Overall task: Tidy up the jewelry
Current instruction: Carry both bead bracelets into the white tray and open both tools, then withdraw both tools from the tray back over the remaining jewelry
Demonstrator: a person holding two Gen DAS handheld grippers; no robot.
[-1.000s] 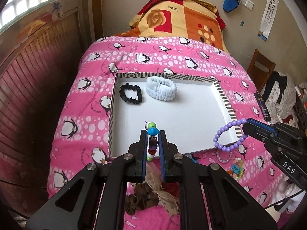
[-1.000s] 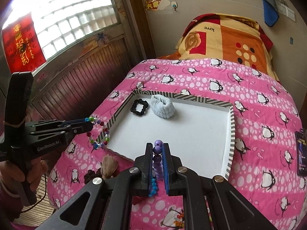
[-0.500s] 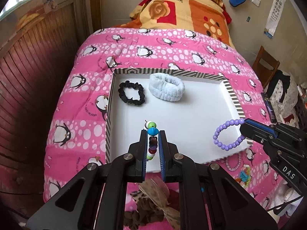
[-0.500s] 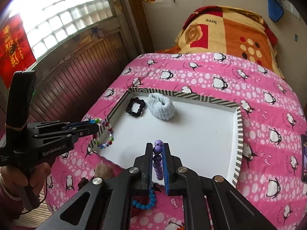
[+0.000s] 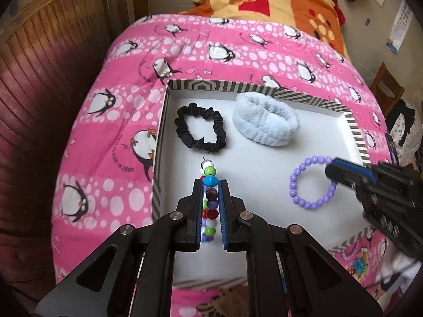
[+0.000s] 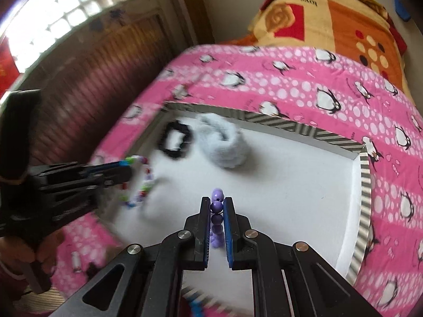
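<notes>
Both grippers are hanging over the striped-rim tray (image 5: 354, 129). Left gripper (image 5: 210, 185) is clamping the multicolour bead bracelet (image 5: 210, 198); right gripper (image 6: 217, 206) is pinching the purple bracelet (image 5: 312, 182). Best lowering each near the tray floor, clear of black scrunchie (image 5: 201, 129) and fluffy band (image 5: 264, 124), before releasing.

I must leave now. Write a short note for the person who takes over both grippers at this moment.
Left gripper: shut on the multicolour bead bracelet, over the tray's left half.
Right gripper: shut on the purple bead bracelet, over the tray's right half.
White tray lies on the pink bedcover.
Done: black scrunchie and pale blue headband lie in the tray.
Left: release both bracelets in the tray; more small items lie on the bedcover near its front edge.
</notes>
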